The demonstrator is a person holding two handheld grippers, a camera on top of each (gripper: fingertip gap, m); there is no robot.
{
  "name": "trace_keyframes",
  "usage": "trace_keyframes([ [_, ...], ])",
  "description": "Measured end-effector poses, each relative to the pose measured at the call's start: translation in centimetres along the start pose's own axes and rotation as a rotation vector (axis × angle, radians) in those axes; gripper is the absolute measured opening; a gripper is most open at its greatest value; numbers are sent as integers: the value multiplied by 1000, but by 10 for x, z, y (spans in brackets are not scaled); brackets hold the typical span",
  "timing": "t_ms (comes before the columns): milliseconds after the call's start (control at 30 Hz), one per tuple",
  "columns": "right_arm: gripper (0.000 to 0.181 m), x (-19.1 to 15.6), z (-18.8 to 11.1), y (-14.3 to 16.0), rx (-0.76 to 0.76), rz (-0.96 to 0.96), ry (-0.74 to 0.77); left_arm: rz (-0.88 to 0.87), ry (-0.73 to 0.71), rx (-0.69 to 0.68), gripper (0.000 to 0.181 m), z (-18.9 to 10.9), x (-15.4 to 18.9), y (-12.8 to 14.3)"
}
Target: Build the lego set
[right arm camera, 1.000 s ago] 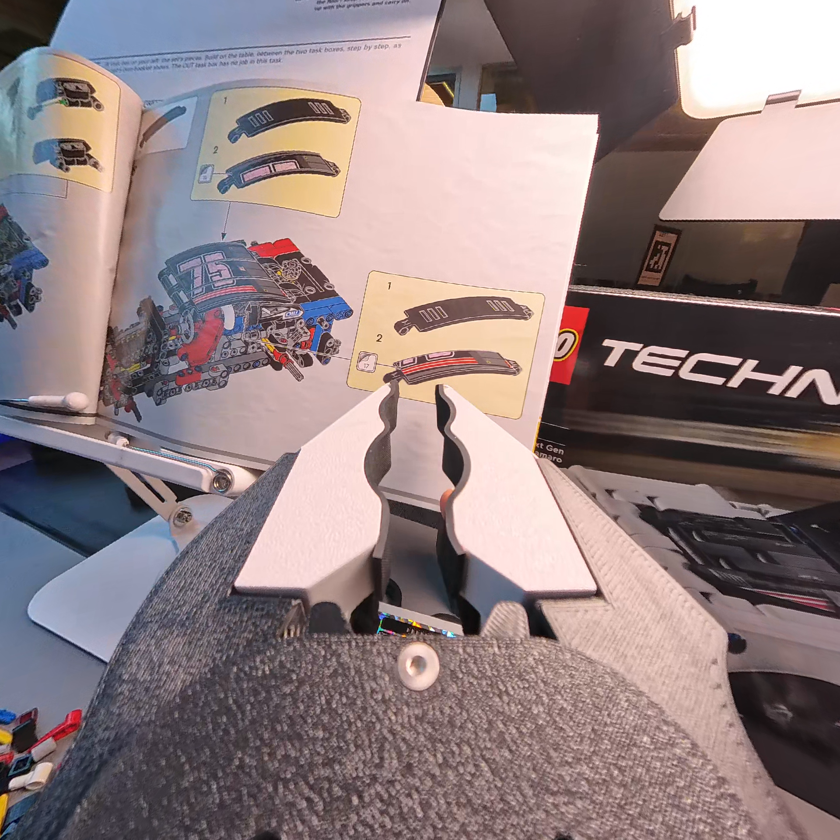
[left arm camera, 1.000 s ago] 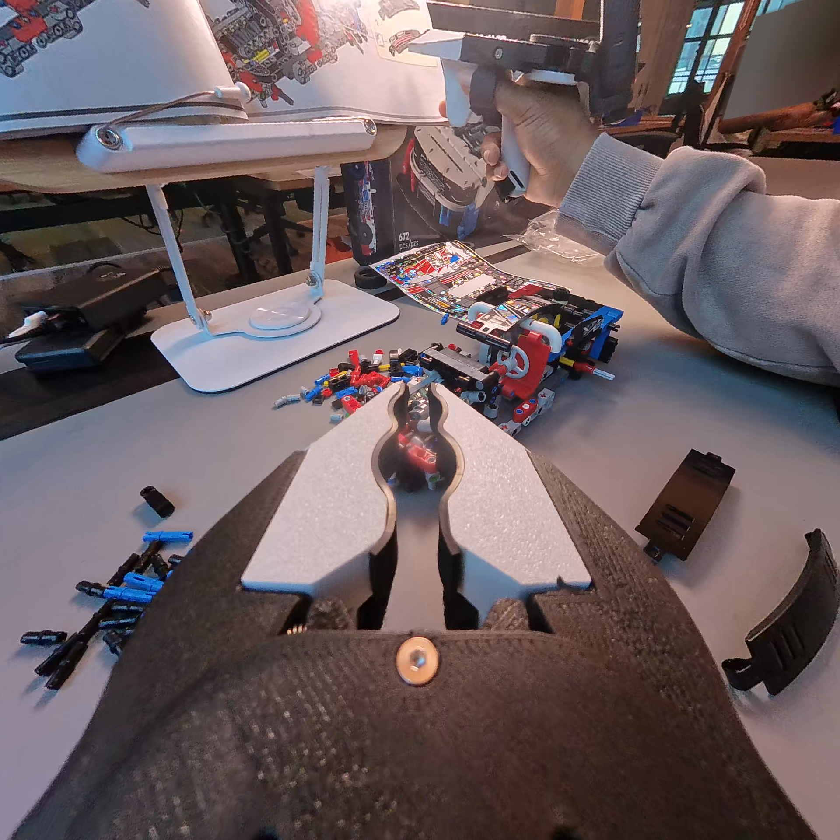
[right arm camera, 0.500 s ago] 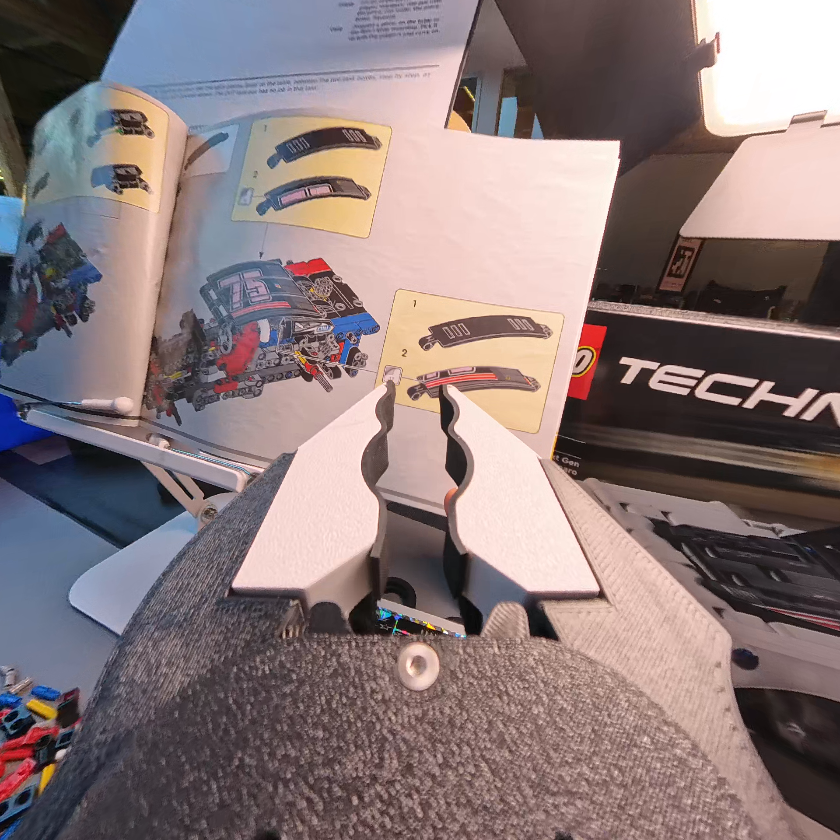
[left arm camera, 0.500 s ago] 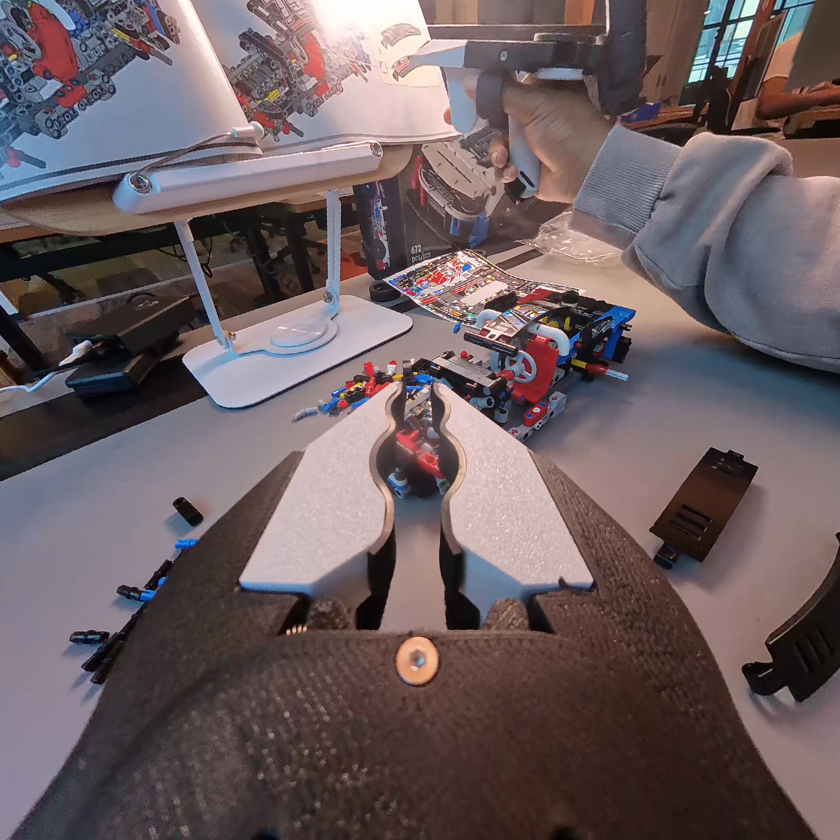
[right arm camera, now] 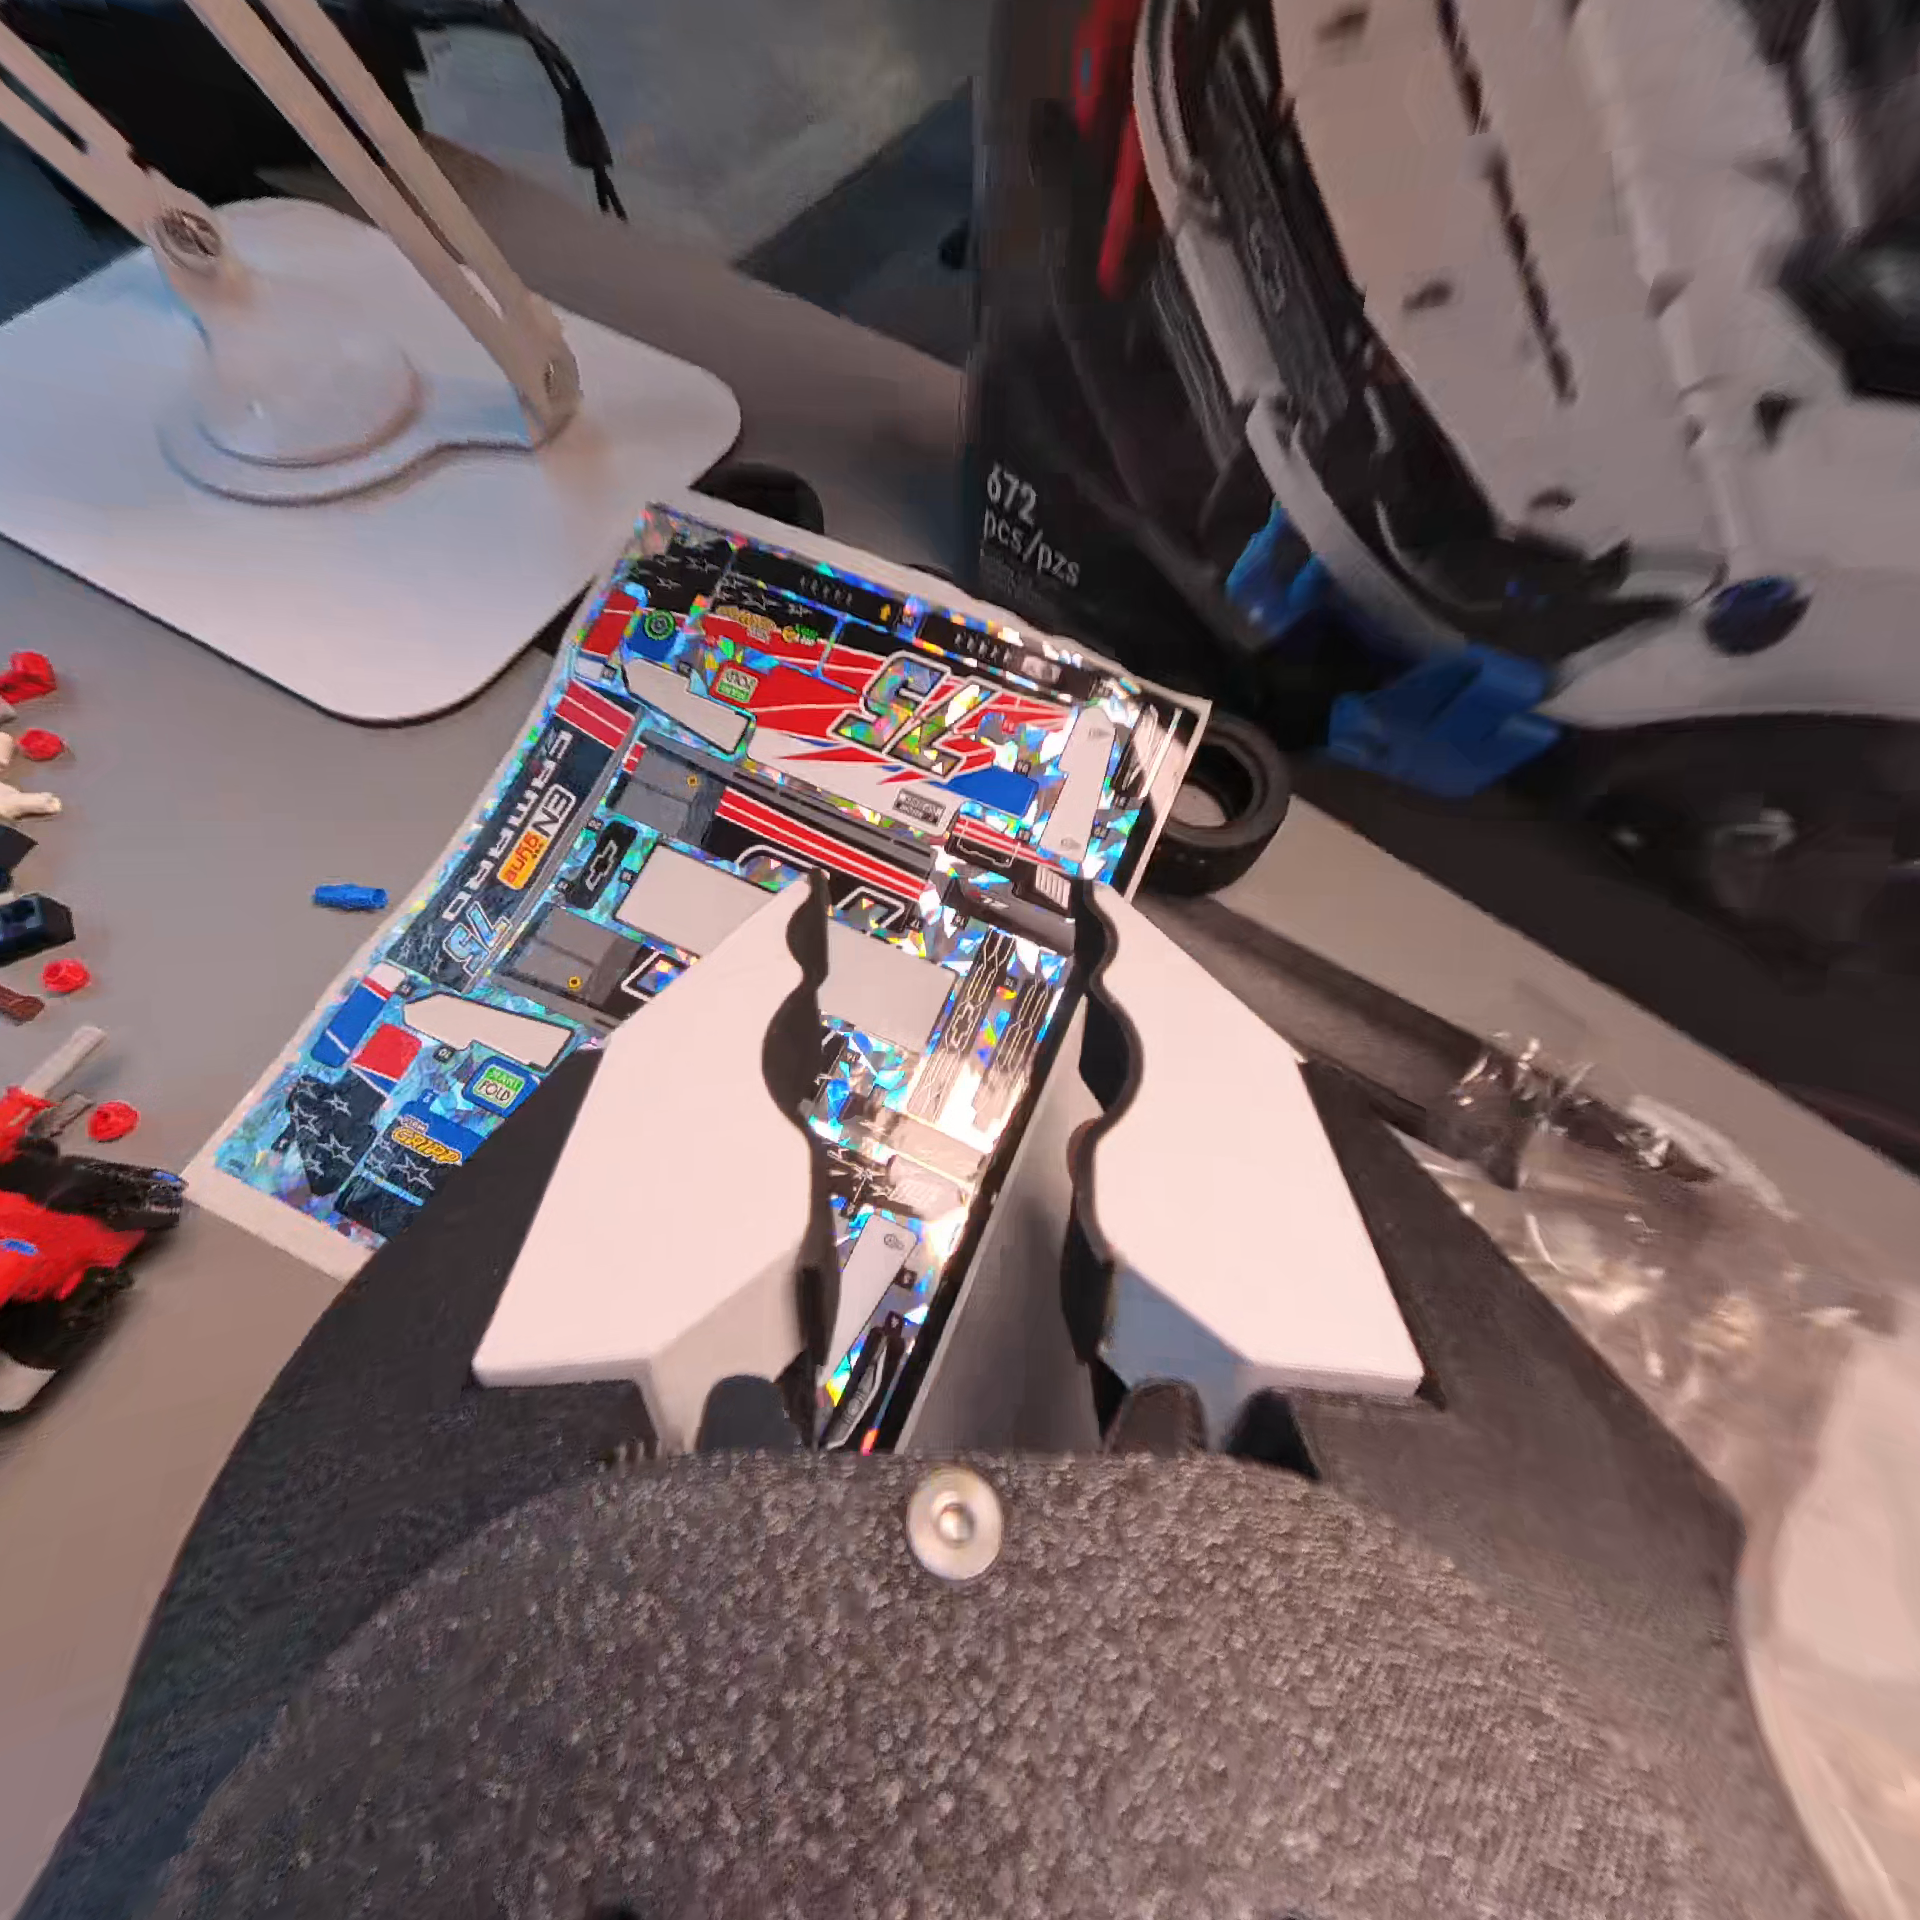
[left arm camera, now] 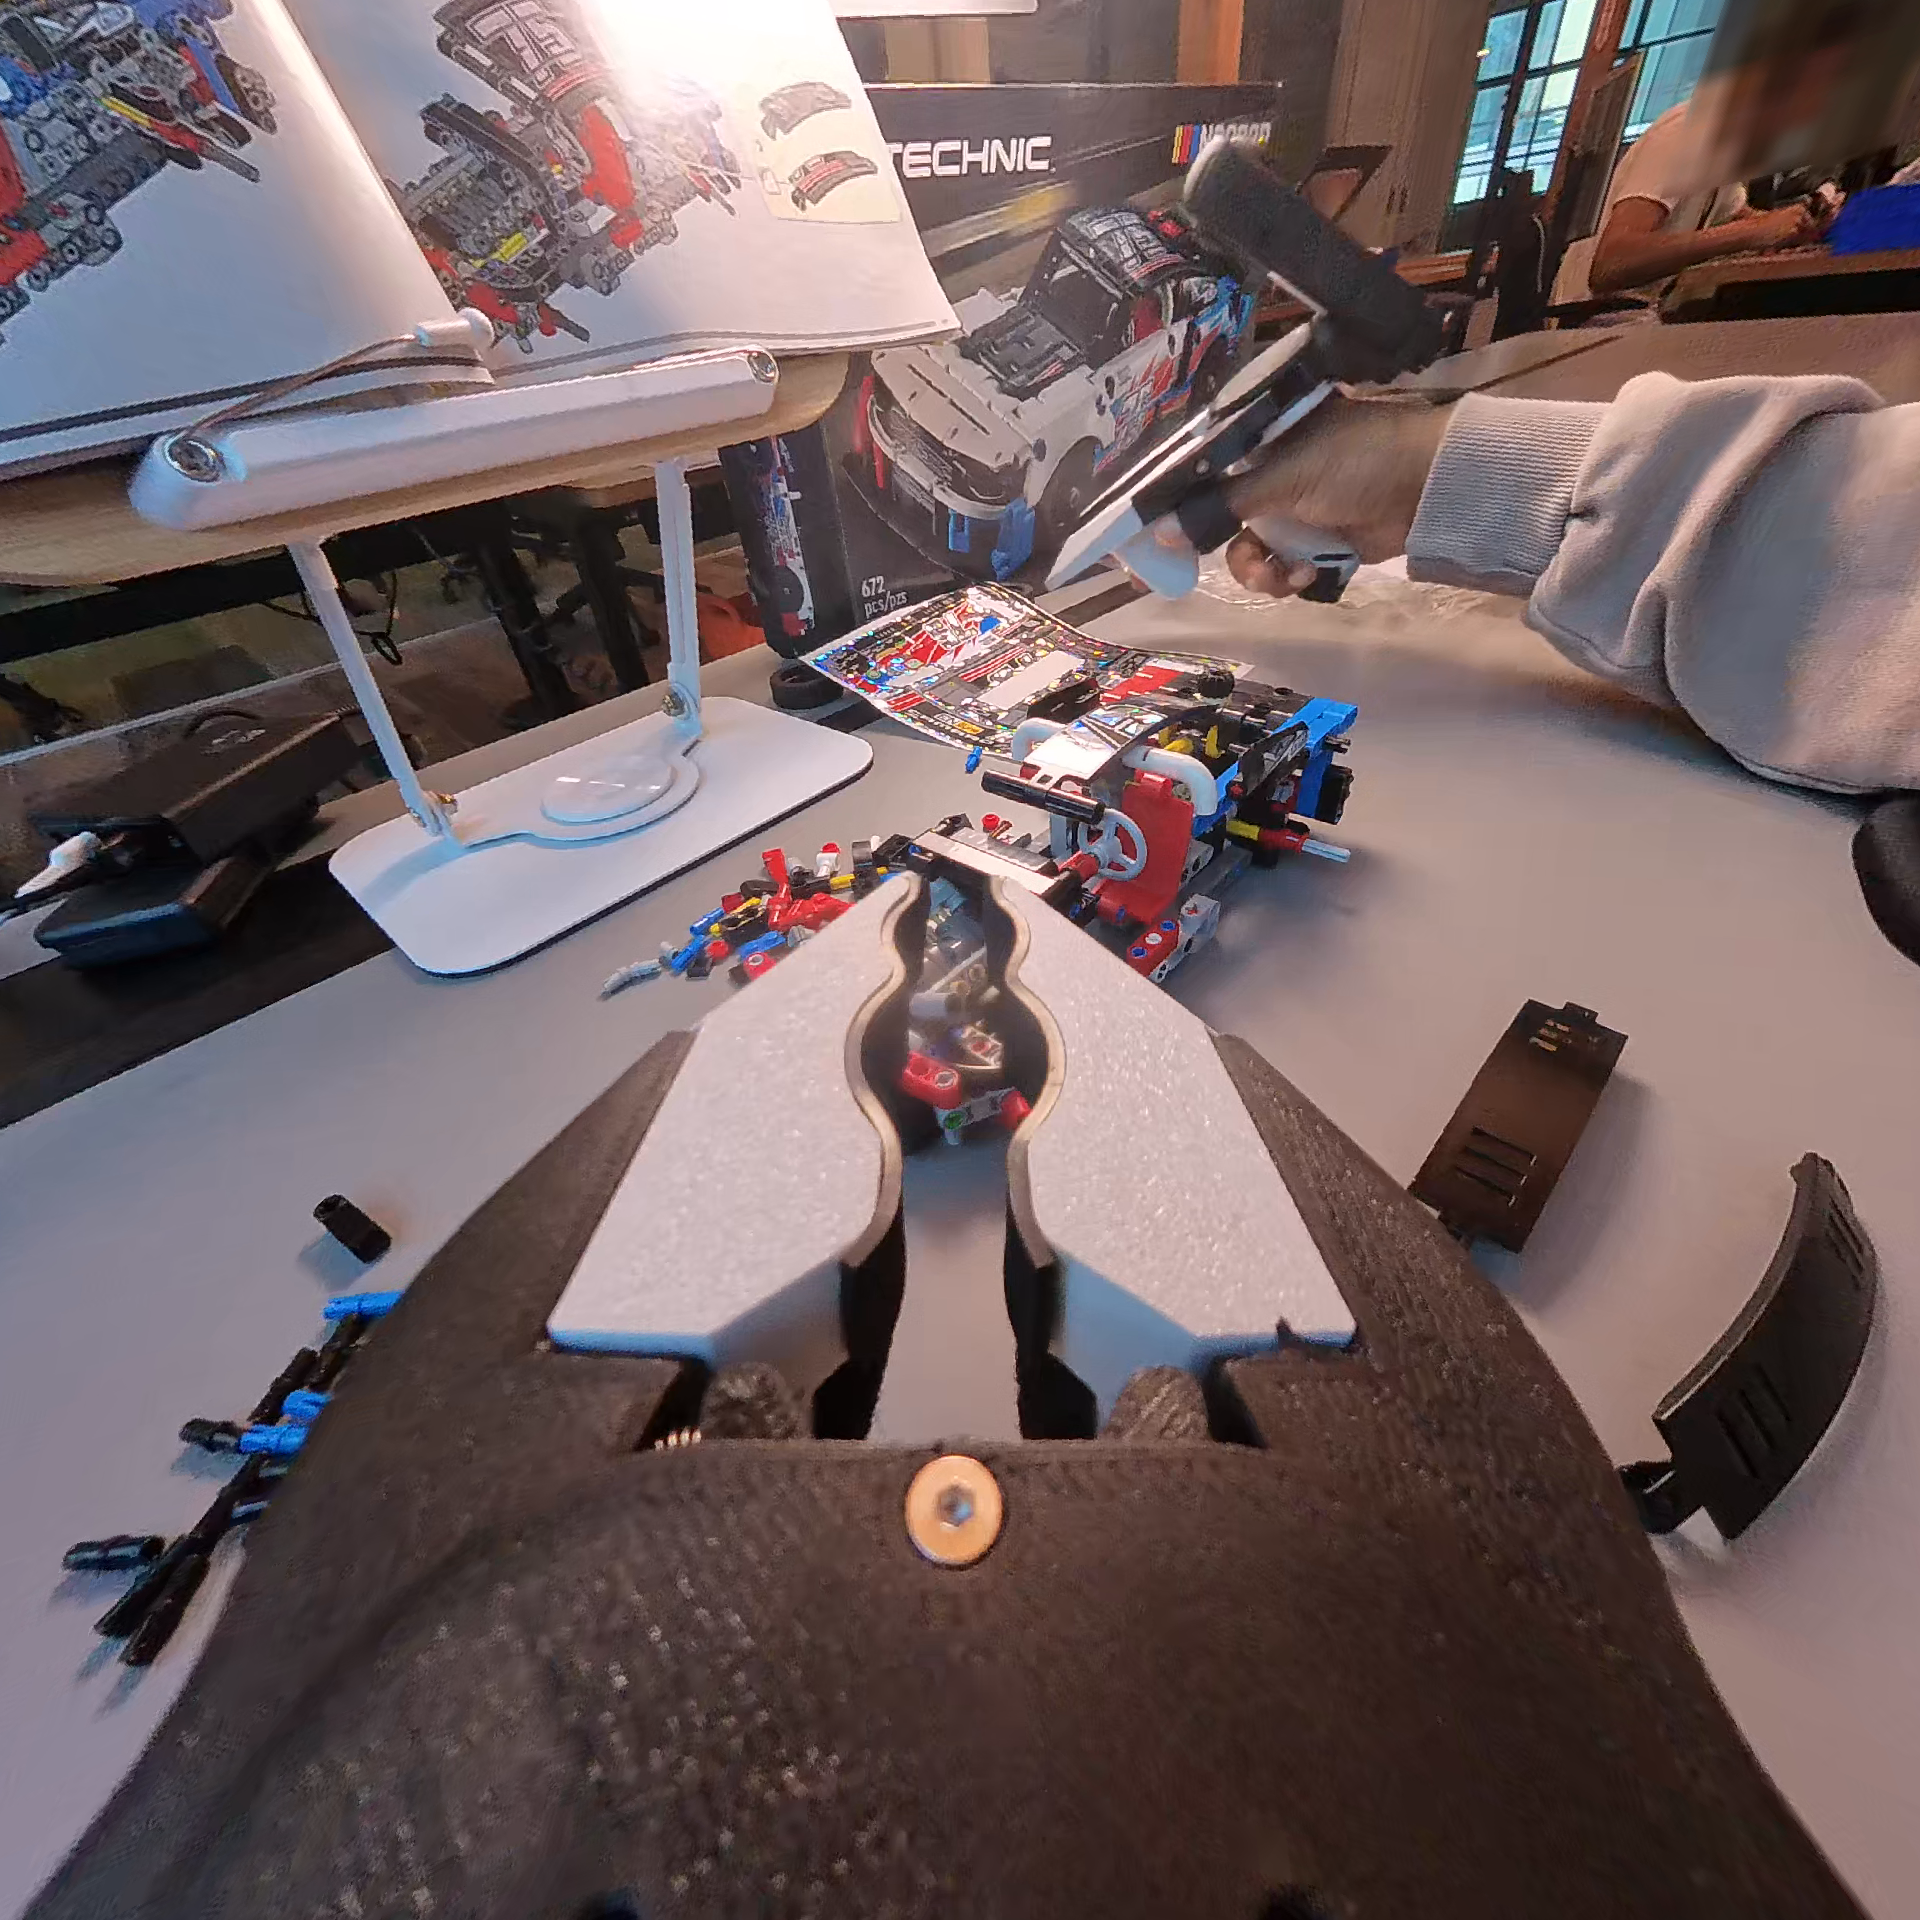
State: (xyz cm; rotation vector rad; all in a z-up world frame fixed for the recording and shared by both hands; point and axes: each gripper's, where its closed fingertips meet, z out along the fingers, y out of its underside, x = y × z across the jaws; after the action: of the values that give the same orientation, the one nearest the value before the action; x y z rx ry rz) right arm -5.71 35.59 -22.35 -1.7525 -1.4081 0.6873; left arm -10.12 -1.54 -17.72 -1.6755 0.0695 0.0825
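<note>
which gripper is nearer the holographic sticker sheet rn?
Right. The right gripper hovers open directly above the shiny holographic sticker sheet; the left gripper sits back across the grey table, behind the half-built car.

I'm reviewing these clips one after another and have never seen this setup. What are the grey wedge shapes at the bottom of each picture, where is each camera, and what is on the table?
No robot arm here: a person holds a two-finger gripper in each hand, with a wide-angle camera mounted on each, looking along the fingers. The grey wedges are those fingers.

The left wrist view shows the left gripper, nearly closed and holding nothing, aimed at the half-built lego car and a scatter of loose pieces. Two black panels lie to the right. Farther off, the person's hand holds the other gripper.

The right wrist view shows the right gripper, open and empty, over a shiny sticker sheet on the grey table. Behind stand the set's box and a white book stand carrying the instructions.
</note>
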Motion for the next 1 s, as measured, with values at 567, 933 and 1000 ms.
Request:
trace_keyframes([
  [567,27,16,34,30,-327,251,-66,-8,3,-8,7,-3,-2,2],
  [933,0,-18,-53,-68,34,109,-202,7,18,1,6,-7,2,-2],
  [1000,0,-21,-83,-63,0,26,-132,9,27,1,7,-7,4,-2],
])
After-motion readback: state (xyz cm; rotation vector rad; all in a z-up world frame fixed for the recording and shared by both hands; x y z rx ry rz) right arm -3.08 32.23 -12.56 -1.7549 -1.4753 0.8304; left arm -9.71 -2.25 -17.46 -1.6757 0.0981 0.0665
